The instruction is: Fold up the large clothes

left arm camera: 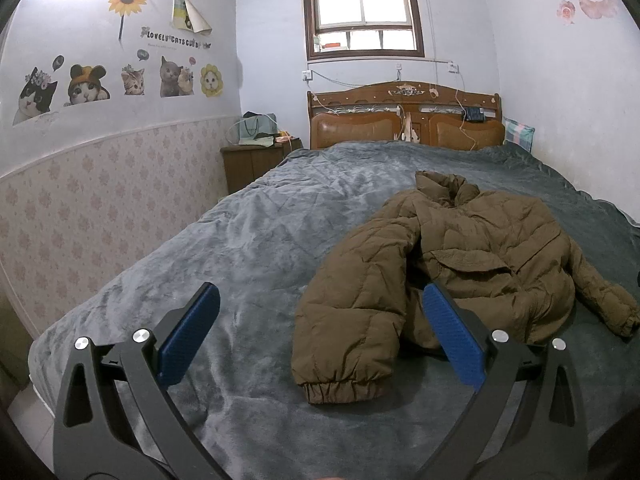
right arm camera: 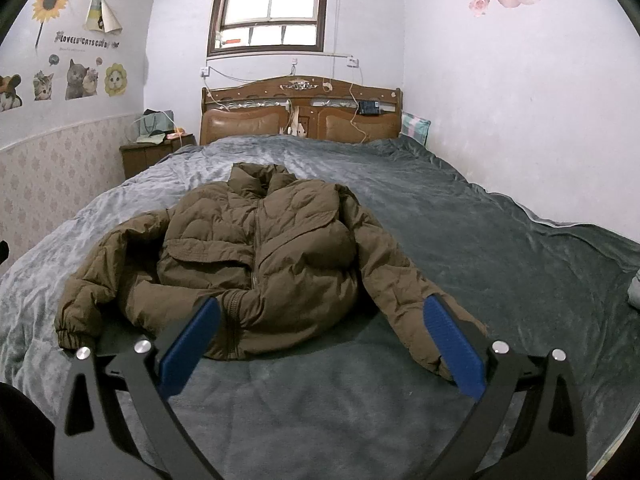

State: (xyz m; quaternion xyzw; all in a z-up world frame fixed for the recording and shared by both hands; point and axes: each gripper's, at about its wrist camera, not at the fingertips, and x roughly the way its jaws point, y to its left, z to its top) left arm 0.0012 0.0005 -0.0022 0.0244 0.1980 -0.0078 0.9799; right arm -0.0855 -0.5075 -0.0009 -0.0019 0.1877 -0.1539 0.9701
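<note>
While the brown puffer jacket (right arm camera: pixel 256 256) lies face up and unfolded on the grey blanket of the bed (right arm camera: pixel 500 248), nothing of the folding appears done. Its collar points toward the headboard (right arm camera: pixel 300 116) at twelve o'clock, its zip is closed down the middle, and the hem bunches toward six o'clock. Both sleeves are spread away from the body: in the right wrist view one trails to about eight o'clock, ending in an elastic cuff, and the other runs down to about four o'clock.

The left gripper (left arm camera: pixel 320 336) has its blue pads spread wide and holds nothing; it hangs above the blanket with the jacket's nearer sleeve (left arm camera: pixel 352 320) between the pads in the picture, the cuff lying at about six o'clock of that sleeve. Whether a pad touches the cloth I cannot tell. The right gripper (right arm camera: pixel 322 344) is likewise spread wide and empty, framing the hem, with the other sleeve's end passing behind its right pad.

By my judgement the task is at its very start: the garment is roughly laid out but still rumpled at the waist. What remains is everything, likely bringing each sleeve across the chest, then doubling the body hem to collar. The padded cloth is thick and springy, so folds may tend to spring open.
</note>
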